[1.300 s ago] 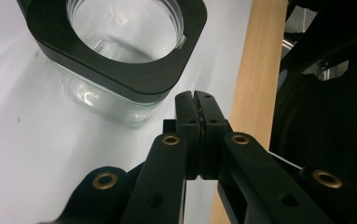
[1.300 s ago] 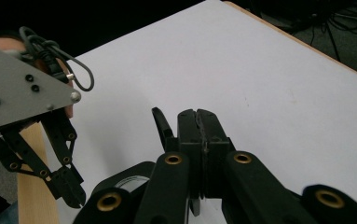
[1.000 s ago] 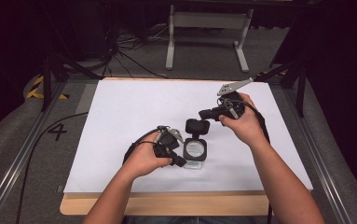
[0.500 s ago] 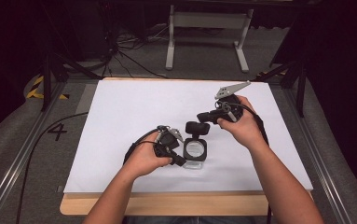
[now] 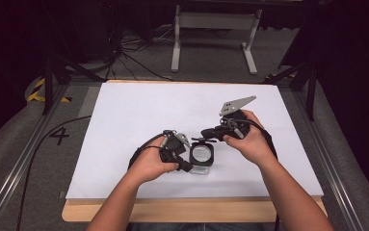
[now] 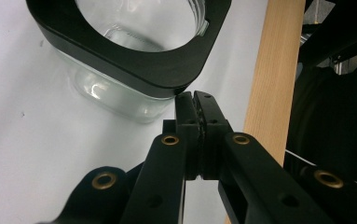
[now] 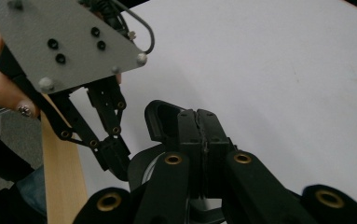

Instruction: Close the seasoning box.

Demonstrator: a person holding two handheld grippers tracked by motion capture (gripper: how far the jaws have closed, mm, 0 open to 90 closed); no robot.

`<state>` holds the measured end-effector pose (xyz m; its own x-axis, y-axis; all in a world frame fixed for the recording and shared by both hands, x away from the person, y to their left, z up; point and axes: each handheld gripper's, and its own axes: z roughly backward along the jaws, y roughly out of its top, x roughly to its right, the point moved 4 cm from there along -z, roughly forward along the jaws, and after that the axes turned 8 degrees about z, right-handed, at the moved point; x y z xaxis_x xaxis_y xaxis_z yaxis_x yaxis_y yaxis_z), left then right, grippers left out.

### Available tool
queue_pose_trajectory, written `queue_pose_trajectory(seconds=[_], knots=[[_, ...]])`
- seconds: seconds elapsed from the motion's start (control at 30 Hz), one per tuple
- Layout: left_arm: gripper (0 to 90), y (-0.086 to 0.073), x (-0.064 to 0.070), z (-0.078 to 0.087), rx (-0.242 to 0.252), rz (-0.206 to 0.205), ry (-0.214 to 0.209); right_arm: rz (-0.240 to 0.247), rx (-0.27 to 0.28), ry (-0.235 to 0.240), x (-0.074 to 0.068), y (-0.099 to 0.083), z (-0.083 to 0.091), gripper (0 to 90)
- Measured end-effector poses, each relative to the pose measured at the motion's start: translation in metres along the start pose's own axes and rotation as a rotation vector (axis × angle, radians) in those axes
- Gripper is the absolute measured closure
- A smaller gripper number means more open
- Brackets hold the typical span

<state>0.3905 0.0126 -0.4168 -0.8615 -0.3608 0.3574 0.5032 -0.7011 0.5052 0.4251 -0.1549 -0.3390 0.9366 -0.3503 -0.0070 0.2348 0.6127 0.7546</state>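
Fingers of both grippers are pressed together on nothing. On the white surface [image 5: 138, 103], toward its 6 o'clock edge, stands a clear glass jar [image 5: 202, 156] with a black square collar. The left gripper [image 5: 186, 165] lies at the jar's 8 o'clock, its closed tips just under the collar's corner; whether they touch it I cannot tell. The right gripper [image 5: 206, 133] sits at the jar's 12 o'clock, tips at the collar's far rim.

A jar [image 5: 202, 156] stands on the worktop [image 5: 124, 110] toward its near edge, with the left hand-held gripper [image 5: 188, 166] just beside it on the left and the right hand-held gripper [image 5: 206, 134] at its far rim.
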Motion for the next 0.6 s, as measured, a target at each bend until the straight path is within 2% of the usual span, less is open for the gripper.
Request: queue_pose_trajectory(seconds=[0.2,0.3,0.6], knots=[[89.5,0.000,0.000,0.000,-0.001,0.002,-0.001,0.007,-0.015,0.029,-0.012,-0.010,-0.004,90.0],[89.5,0.000,0.001,0.000,-0.002,0.011,-0.001,0.002,-0.023,0.044,-0.016,-0.015,-0.007,90.0],[89.5,-0.001,0.000,0.000,0.003,0.002,-0.006,-0.004,-0.074,0.071,-0.022,-0.032,-0.022,90.0]])
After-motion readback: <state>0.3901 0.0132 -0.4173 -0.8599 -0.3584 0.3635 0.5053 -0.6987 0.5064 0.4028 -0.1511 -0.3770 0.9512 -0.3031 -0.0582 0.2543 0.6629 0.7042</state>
